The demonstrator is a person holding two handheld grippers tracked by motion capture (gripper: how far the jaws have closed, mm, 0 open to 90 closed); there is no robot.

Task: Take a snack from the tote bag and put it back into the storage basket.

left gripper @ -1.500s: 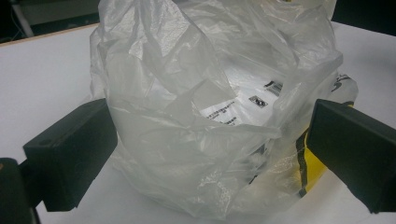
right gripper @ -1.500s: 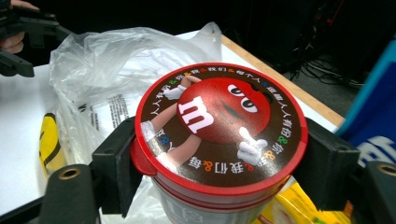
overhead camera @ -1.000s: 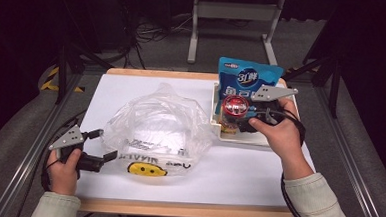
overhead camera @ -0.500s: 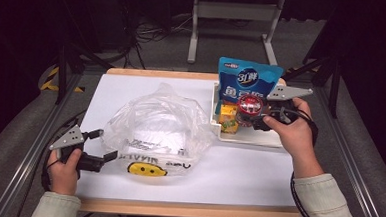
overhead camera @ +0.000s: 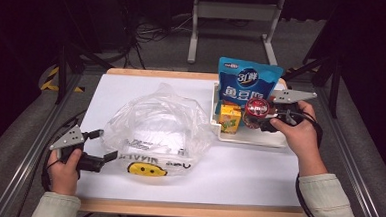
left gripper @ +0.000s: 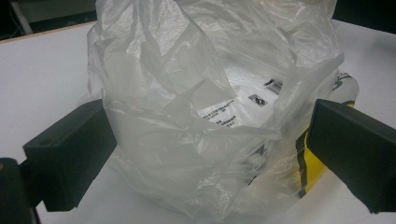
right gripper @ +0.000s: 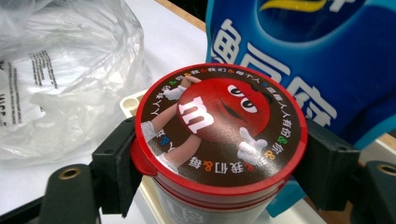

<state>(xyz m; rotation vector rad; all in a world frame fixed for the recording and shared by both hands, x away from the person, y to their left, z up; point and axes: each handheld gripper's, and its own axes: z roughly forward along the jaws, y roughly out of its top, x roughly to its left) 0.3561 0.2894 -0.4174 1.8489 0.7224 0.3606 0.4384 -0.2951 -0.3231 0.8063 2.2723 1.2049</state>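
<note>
Your right claw (overhead camera: 258, 119) clamps the upright candy tub (overhead camera: 255, 112); the bag (overhead camera: 157, 129), straddled by your open left claw (overhead camera: 108, 145), lies at nine o'clock.

White table (overhead camera: 131, 93) with wooden edge, grey floor (overhead camera: 24, 129), metal stand (overhead camera: 236, 10), dark room

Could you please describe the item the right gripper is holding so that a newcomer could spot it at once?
Look at the white tray on the table's right side. In front of the blue snack bag, beside the yellow juice box, stands a candy tub. Only it is round, with a red-rimmed brown lid.
</note>
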